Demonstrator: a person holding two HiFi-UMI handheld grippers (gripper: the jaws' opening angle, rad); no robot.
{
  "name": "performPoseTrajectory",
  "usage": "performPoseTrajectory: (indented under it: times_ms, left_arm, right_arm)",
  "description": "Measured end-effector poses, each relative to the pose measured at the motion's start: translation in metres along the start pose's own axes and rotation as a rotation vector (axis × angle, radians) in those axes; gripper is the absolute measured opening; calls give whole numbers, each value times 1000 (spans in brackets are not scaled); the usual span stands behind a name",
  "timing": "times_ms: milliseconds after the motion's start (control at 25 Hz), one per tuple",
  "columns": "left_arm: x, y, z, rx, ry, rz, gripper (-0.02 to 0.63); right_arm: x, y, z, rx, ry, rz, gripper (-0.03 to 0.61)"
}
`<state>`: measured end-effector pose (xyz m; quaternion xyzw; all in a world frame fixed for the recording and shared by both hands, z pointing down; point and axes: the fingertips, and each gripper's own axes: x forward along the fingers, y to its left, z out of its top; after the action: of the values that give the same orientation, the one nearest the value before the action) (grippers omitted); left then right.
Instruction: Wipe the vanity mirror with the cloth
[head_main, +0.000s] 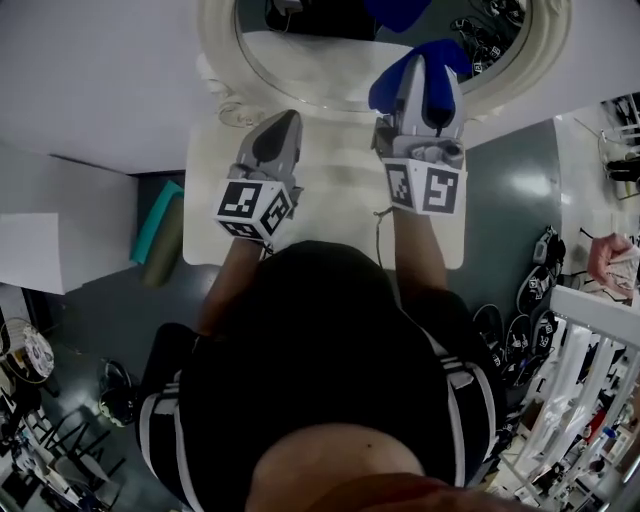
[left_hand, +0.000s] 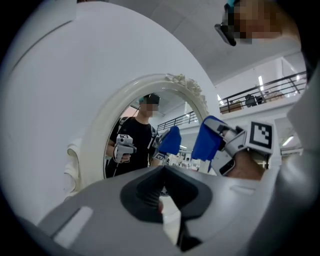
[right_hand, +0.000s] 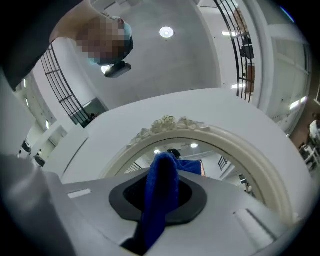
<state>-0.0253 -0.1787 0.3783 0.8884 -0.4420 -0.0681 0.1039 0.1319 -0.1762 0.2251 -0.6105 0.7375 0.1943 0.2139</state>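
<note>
The oval vanity mirror (head_main: 330, 60) in its ornate cream frame (left_hand: 97, 135) stands at the back of the white vanity table (head_main: 207, 205). My right gripper (head_main: 421, 64) is shut on a blue cloth (head_main: 392, 86), held up at the lower right part of the glass; whether the cloth touches the glass is unclear. In the right gripper view the cloth (right_hand: 160, 195) hangs between the jaws, with the mirror (right_hand: 225, 167) just ahead. My left gripper (head_main: 286, 118) hovers over the table left of it, shut and empty. The left gripper view shows the cloth (left_hand: 206, 140) and its reflection.
A teal roll (head_main: 156, 226) lies on the dark floor left of the table, beside a white block (head_main: 50, 235). Headsets and cables (head_main: 535, 300) and a white rack (head_main: 590, 340) crowd the floor on the right. The person's body fills the lower middle of the head view.
</note>
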Motion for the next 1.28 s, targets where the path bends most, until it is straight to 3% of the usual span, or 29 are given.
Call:
performPoseTrajectory:
  times_ms: [280,600,1280]
  left_arm:
    - [17,-18,0,40,-5,-20,9]
    - [36,-27,-4,67,-11,-8,9]
    - [51,-20,-16,69,36,8,9]
  right_arm:
    - [-50,-90,-31,-66,101,-213,40]
    - [-77,-156,-76,-44,142,-355,41]
    - [-56,-187,-125,-14,169,-384,41]
